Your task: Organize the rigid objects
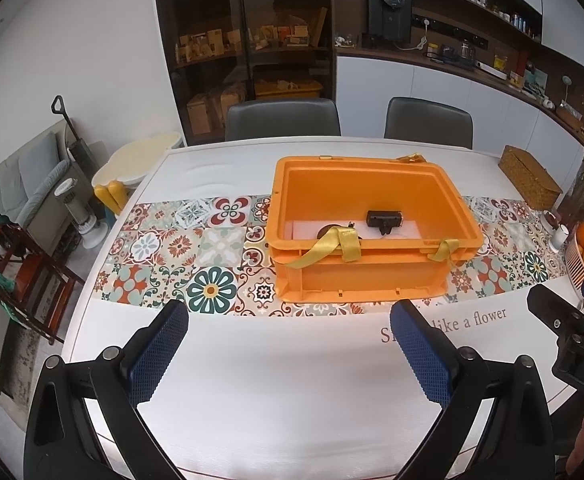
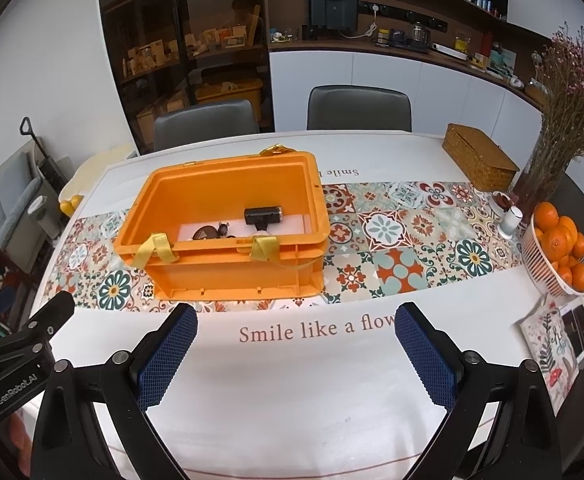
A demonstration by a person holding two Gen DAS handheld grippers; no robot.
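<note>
An orange plastic crate (image 1: 360, 276) stands on the patterned table runner, also in the right wrist view (image 2: 228, 270). Inside lie a black boxy device (image 1: 384, 219) (image 2: 263, 215), a brown rounded object (image 2: 206, 233) and a white pad (image 2: 288, 224). Yellow straps (image 1: 334, 246) hang over its near wall. My left gripper (image 1: 292, 322) is open and empty, in front of the crate. My right gripper (image 2: 297, 322) is open and empty, in front of the crate's right corner.
A woven box (image 2: 478, 156), dried flowers in a vase (image 2: 560, 120), a white cup (image 2: 510, 222) and a basket of oranges (image 2: 560, 248) stand at the right. A printed card (image 2: 552, 344) lies near the right edge. Two grey chairs (image 1: 282, 120) stand behind the table.
</note>
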